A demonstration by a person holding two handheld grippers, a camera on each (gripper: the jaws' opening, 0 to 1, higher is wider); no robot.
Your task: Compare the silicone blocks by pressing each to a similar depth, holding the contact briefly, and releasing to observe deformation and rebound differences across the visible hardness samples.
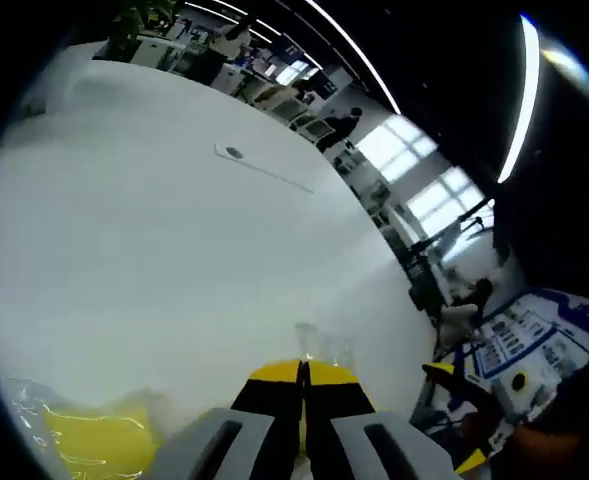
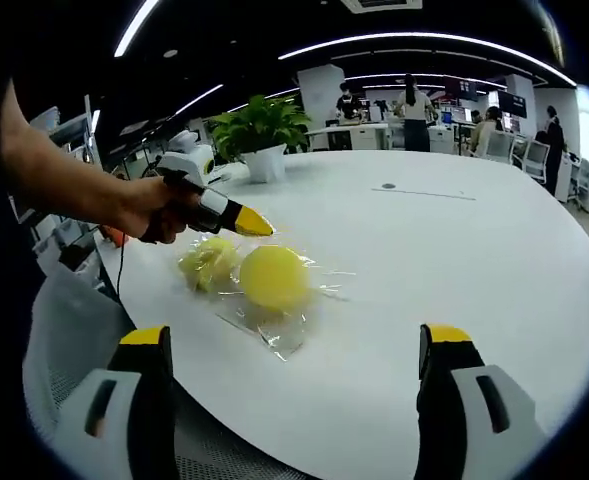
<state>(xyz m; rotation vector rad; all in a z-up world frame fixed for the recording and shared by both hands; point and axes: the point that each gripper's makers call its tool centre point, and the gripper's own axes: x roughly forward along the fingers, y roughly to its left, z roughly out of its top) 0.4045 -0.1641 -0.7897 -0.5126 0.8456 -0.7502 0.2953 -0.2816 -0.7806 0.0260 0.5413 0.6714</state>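
Left claw (image 2: pixel 249 222): jaws closed, empty, just above the yellow blocks (image 2: pixel 272 276).
Right claw (image 2: pixel 294 350): wide open, empty, well short.
Blocks: film-wrapped, left near edge of white counter (image 2: pixel 454 250).
Progress: no press visible yet; all samples seemingly remain.

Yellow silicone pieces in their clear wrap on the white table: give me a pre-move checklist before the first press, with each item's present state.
1. Left gripper shut for pressing: ok, jaws together.
2. Left gripper touching a sample: not ok, it is above the smaller yellow piece.
3. Right gripper open and off the samples: ok.
4. Round yellow piece unwrapped: not ok, clear wrap covers it.
5. Samples lying flat on the white table: ok.
6. Hardness labels: cannot tell.
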